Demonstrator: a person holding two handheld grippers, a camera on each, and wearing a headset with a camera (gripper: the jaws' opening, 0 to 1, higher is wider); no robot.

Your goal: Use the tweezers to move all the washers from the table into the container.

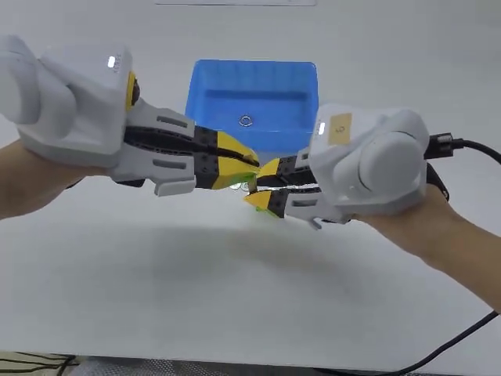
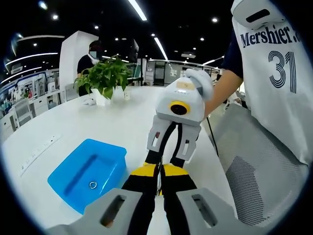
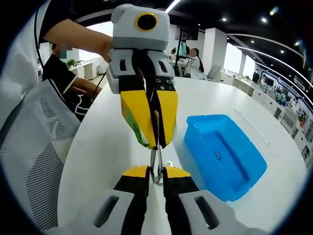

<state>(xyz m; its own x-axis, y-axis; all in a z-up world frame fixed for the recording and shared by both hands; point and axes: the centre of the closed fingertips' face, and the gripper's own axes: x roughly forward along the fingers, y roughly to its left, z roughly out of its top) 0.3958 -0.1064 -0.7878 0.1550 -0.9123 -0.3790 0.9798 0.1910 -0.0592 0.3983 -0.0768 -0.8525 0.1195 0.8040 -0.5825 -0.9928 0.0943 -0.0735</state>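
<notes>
Near the container (image 1: pixel 205 100), left gripper (image 3: pixel 156 143) and right gripper (image 3: pixel 155 172) both pinch the tweezers (image 3: pixel 155 160).

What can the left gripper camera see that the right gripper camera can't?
The left gripper view has a leafy potted plant on the far side of the table and a white jersey numbered 31. The right gripper view plainly has the silver tweezers, gripped between yellow jaws, and a small loose ring on the table beside them, likely a washer. Both have the blue container with one washer inside, the white table and a mesh chair.
</notes>
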